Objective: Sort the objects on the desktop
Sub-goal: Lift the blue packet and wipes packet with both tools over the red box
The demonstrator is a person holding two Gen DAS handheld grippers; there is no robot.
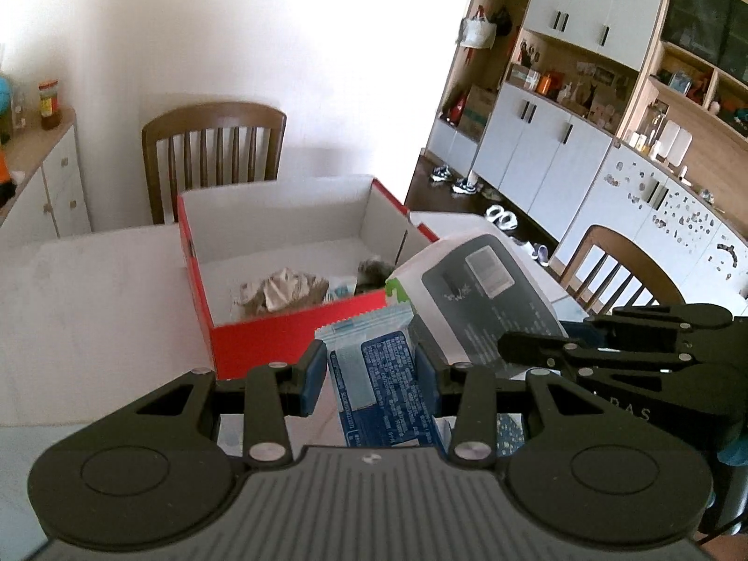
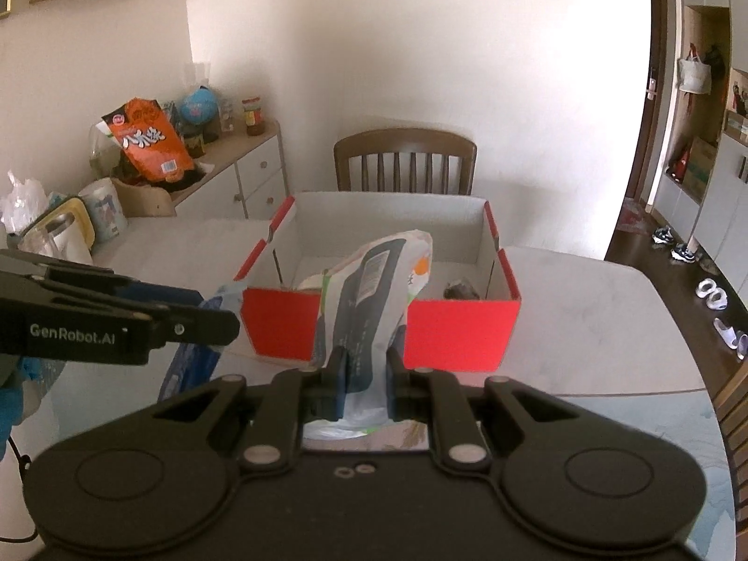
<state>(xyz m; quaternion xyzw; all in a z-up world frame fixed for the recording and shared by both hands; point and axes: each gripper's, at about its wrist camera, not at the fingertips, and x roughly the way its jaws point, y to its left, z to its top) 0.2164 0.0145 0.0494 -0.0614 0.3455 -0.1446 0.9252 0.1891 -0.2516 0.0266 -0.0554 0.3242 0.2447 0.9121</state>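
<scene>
Your left tongs (image 1: 369,369) pinch a blue sachet (image 1: 381,388); your right tongs (image 2: 367,367) are clamped on a grey-and-white packet (image 2: 369,299). You hold both just before the red box (image 2: 460,327) on the white surface (image 2: 584,322).

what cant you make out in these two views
- Left wrist: blue packet, its lower end hidden behind the left claw.
- Left wrist: dark item in the red box, cut by the grey-and-white bag.
- Right wrist: that bag's print, too blurred to read.
</scene>
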